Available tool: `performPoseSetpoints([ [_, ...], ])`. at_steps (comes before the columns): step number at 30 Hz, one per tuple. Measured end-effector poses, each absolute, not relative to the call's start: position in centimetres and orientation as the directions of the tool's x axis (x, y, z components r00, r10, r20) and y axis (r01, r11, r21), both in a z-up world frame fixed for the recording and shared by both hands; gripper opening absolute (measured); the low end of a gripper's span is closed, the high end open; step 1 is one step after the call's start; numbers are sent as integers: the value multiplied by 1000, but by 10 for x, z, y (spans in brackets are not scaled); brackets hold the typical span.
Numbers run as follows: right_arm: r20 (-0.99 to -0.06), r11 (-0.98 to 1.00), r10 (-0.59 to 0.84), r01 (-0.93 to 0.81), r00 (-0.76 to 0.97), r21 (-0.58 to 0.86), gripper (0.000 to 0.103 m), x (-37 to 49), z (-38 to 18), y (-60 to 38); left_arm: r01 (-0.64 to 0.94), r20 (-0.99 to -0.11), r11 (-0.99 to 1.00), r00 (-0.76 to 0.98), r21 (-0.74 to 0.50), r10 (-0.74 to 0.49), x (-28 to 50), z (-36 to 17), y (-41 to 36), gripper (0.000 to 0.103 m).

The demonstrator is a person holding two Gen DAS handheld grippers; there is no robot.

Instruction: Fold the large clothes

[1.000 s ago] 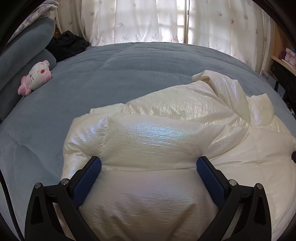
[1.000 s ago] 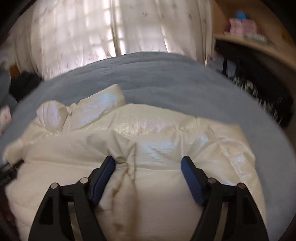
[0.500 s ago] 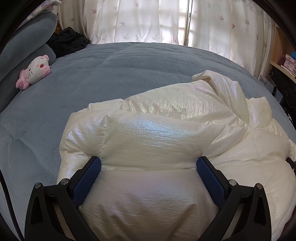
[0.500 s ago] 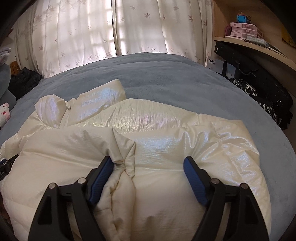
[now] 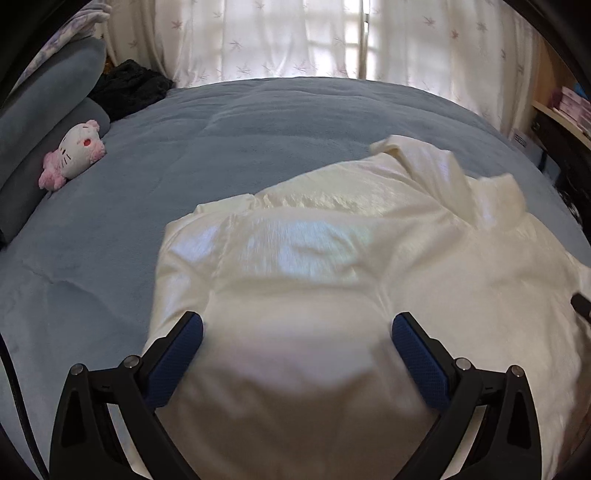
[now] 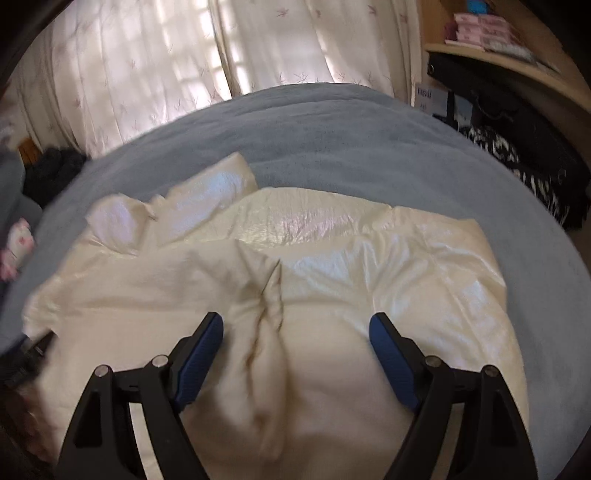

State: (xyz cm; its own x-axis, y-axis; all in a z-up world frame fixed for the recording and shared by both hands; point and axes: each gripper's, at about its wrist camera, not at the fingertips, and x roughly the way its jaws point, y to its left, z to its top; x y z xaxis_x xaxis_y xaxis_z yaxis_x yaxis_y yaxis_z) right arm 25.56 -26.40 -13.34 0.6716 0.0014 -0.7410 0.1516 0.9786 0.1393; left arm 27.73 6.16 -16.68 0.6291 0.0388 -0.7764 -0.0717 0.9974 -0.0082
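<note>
One cream puffer jacket (image 5: 332, 258) lies on one blue bed (image 5: 221, 140) beside one plush toy (image 5: 74, 155). The left hand-held gripper (image 5: 297, 332) and the right hand-held gripper (image 6: 295, 332) both gape wide above it; the right's jaws have just been opening, gripping nothing.

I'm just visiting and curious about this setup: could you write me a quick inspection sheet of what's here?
Surface: blue-grey bedspread, mostly bare.
Job's things: cream puffer jacket, partly folded, puffy.
Clutter: pink-and-white plush toy by grey pillows; dark clothing in the far corner.
Grippers: left gripper open over the jacket; right gripper open, jaws just been widening, a fabric ridge between them.
Cables: nothing seen.
Surroundings: patterned curtains; shelf with pink boxes.
</note>
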Motion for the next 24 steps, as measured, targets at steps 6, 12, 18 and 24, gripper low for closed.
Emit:
performPoseSetpoints([
  [6, -704, 981, 30, 116, 709, 158, 82, 206, -100, -263, -32, -731, 999, 681, 30, 44, 218, -126, 66, 102],
  [12, -649, 979, 57, 85, 758, 185, 82, 146, -61, -265, -31, -694, 1000, 720, -3, 20, 157, -88, 86, 102],
  [18, -607, 973, 79, 70, 791, 218, 82, 84, -37, -272, -32, -645, 999, 763, 11, 32, 100, -57, 109, 102],
  [24, -601, 983, 52, 65, 798, 172, 82, 33, -29, -278, -34, -633, 999, 773, 28, 44, 51, -41, 125, 102],
])
